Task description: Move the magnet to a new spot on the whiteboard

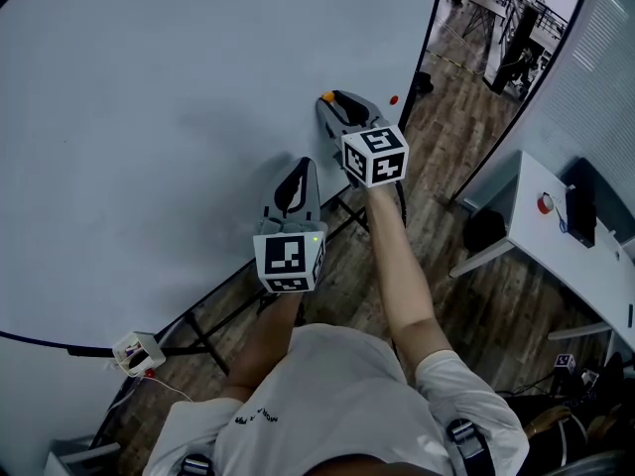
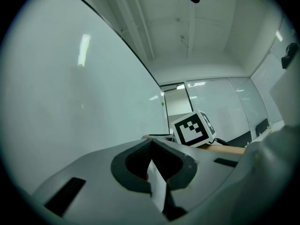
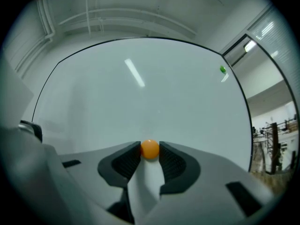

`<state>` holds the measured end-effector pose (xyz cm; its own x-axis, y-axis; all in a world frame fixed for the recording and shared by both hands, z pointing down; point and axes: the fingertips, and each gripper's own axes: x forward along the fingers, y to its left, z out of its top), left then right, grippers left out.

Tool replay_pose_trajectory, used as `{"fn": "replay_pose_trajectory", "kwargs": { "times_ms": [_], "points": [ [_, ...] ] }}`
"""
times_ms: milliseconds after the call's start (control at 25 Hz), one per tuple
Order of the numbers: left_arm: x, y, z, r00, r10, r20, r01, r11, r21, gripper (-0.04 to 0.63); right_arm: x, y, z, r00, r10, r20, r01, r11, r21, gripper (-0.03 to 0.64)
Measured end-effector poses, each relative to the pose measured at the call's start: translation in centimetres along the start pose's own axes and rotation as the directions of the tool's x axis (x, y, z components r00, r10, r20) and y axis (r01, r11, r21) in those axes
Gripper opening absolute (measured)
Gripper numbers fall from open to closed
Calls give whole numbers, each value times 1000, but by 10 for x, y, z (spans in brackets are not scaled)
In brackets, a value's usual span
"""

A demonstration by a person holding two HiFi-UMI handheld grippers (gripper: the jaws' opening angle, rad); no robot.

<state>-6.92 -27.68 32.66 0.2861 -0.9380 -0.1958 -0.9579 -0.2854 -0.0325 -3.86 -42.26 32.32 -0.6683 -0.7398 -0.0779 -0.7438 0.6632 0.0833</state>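
right tool (image 3: 150,151) grips the orange magnet (image 3: 150,148) at the whiteboard (image 3: 140,97)

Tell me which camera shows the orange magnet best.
The right gripper view: the orange magnet sits centred and sharp, pinched by the fingers of the right gripper, with the whiteboard behind. The head view shows only a small orange speck at that gripper's tip. The left gripper view doesn't show it.

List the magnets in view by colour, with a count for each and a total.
orange magnet: 1
green magnet: 1
red magnet: 1
Total: 3
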Motion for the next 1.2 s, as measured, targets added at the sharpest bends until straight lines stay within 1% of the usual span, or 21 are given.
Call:
{"fn": "replay_pose_trajectory", "kwargs": {
  "times_ms": [240,440,800,920,1000,1080,1200],
  "points": [
    [-1,7,0,1000,17,-8,-17,1000,1,3,5,4,2,999,31,7,-31,1000,-2,130],
    [4,5,-4,1000,14,-16,-14,1000,0,3,6,0,-1,998,66,15,-66,998,5,130],
    [0,10,-2,1000,21,-11,-21,1000,-3,3,4,8,0,997,65,33,-65,998,-3,132],
    [3,8,-2,1000,27,-11,-27,999,20,3,4,7,3,996,76,46,-76,997,2,153],
    [5,4,-1,1000,27,-9,-27,999,36,3,3,5,3,996,70,52,-70,998,7,155],
    [4,3,-1,1000,23,-9,-23,999,29,3,0,5,4,996,64,57,-65,998,12,155],
    [-1,0,3,1000,26,-6,-26,998,56,3,-7,7,7,997,54,64,-55,998,16,155]
  ]
}}
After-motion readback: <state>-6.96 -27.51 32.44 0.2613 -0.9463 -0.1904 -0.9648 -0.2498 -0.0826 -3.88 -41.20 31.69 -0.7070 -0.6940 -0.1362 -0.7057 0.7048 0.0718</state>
